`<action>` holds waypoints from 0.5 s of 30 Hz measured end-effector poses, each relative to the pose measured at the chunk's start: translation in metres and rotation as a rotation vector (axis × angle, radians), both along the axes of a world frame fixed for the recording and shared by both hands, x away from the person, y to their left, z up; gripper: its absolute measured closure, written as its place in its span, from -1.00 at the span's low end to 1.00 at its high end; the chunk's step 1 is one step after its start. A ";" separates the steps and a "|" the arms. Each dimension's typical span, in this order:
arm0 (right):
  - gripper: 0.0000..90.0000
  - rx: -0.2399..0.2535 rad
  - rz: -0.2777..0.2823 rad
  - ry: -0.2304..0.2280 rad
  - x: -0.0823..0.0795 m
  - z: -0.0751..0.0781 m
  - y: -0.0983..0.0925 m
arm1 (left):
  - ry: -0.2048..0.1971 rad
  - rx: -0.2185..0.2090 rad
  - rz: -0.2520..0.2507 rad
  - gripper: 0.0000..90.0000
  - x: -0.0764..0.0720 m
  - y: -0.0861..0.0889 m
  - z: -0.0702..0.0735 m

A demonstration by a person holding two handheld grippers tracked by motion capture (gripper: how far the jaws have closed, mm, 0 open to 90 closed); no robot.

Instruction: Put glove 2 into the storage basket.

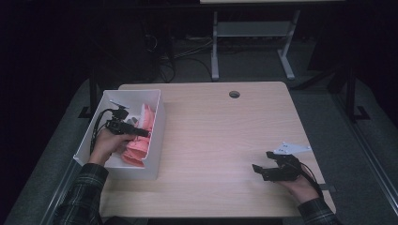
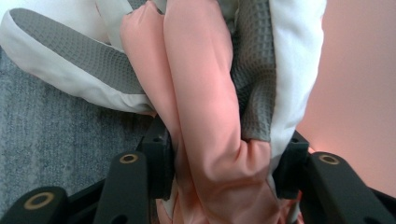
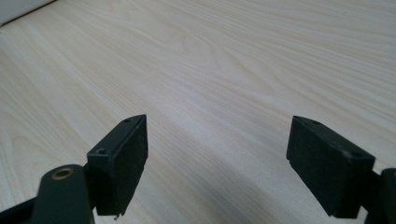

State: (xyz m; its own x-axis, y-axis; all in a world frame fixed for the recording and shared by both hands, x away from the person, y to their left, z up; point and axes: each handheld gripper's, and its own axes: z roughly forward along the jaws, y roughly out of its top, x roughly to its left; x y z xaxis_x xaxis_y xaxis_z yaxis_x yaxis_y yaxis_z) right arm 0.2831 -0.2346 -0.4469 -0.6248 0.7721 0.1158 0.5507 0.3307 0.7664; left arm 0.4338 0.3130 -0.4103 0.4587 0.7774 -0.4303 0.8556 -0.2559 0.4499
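Forearms in plaid sleeves came in from the near edge of the wooden tabletop (image 1: 220, 140), the largest thing in the scene. At its left edge sat a white bin (image 1: 157, 136) holding pink and grey-and-white cloths (image 1: 141, 136). The left gripper (image 1: 141, 132) reached down into the bin; in the left gripper view a pink fold (image 2: 201, 116) and a grey waffle-textured cloth (image 2: 254, 70) lay bunched between its half-spread fingers (image 2: 161, 154). Whether the pads were pressing the cloth I could not tell. The right gripper (image 1: 263, 161) rested low over the tabletop near its right edge, well apart from the bin, fingers (image 3: 123, 163) wide open with bare wood between them.

To do the pick well, I judged the left fingers should close on one cloth only, deep enough into the fold to hold, then lift straight up so the neighbouring cloths stay behind and clear the bin wall.

No brand, label or writing could be read.
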 end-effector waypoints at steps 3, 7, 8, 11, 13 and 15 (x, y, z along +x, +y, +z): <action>-0.55 -0.003 0.001 0.001 0.000 0.000 0.000 | -0.005 -0.007 0.013 -0.08 -0.001 0.003 -0.001; -0.55 0.002 0.000 -0.003 0.000 0.000 0.000 | -0.016 0.004 0.033 -0.40 -0.002 0.007 0.006; -0.55 0.002 0.000 -0.003 0.000 0.000 -0.001 | -0.019 0.011 0.036 -0.46 -0.002 0.008 0.009; -0.55 0.001 0.000 -0.001 0.000 0.000 -0.001 | -0.046 0.040 0.047 -0.57 -0.003 0.009 0.021; -0.55 0.002 0.002 -0.001 0.000 0.000 -0.001 | -0.075 0.041 0.053 -0.58 -0.003 0.010 0.030; -0.55 0.003 0.002 -0.001 0.000 0.000 -0.001 | -0.097 0.032 0.058 -0.59 -0.004 0.011 0.039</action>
